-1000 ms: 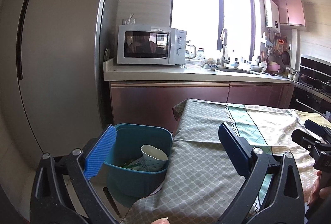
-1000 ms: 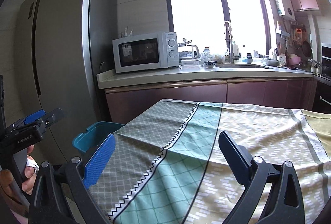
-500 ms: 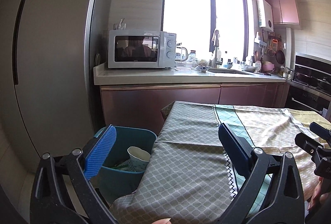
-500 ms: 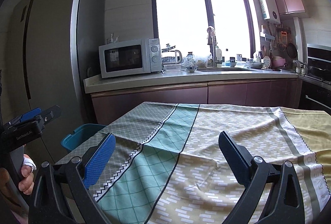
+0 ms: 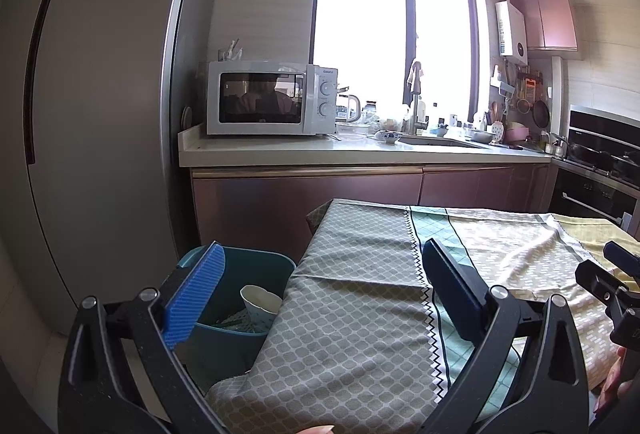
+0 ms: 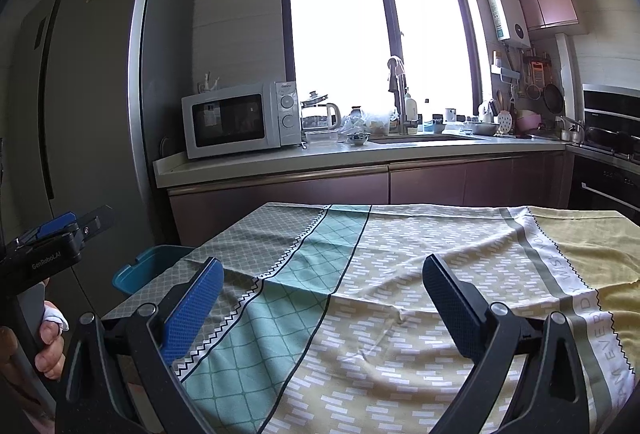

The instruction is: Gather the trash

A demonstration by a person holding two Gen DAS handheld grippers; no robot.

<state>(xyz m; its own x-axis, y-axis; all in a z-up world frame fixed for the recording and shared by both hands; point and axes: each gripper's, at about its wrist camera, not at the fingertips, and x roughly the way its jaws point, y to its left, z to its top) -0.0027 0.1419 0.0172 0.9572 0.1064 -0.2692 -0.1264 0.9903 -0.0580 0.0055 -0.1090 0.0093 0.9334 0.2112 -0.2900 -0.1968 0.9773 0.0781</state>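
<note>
A teal trash bin point(image 5: 256, 266) stands on the floor at the table's left end, with a white paper cup point(image 5: 260, 304) and other scraps inside. Its rim also shows in the right wrist view point(image 6: 140, 270). My left gripper point(image 5: 320, 298) is open and empty, held above the table's left edge beside the bin. My right gripper point(image 6: 320, 306) is open and empty over the patterned tablecloth point(image 6: 400, 274). No trash shows on the cloth. Each gripper shows at the edge of the other's view, the right one point(image 5: 616, 286) and the left one point(image 6: 56, 238).
A grey fridge point(image 5: 88, 113) stands at the left. A counter point(image 5: 360, 153) behind the table carries a microwave point(image 5: 272, 97), a kettle, a sink and dishes. An oven point(image 5: 600, 169) is at the right.
Both grippers have drawn back and tilted up a little, so the bin and table sit lower and farther off. Both stay open and empty.
</note>
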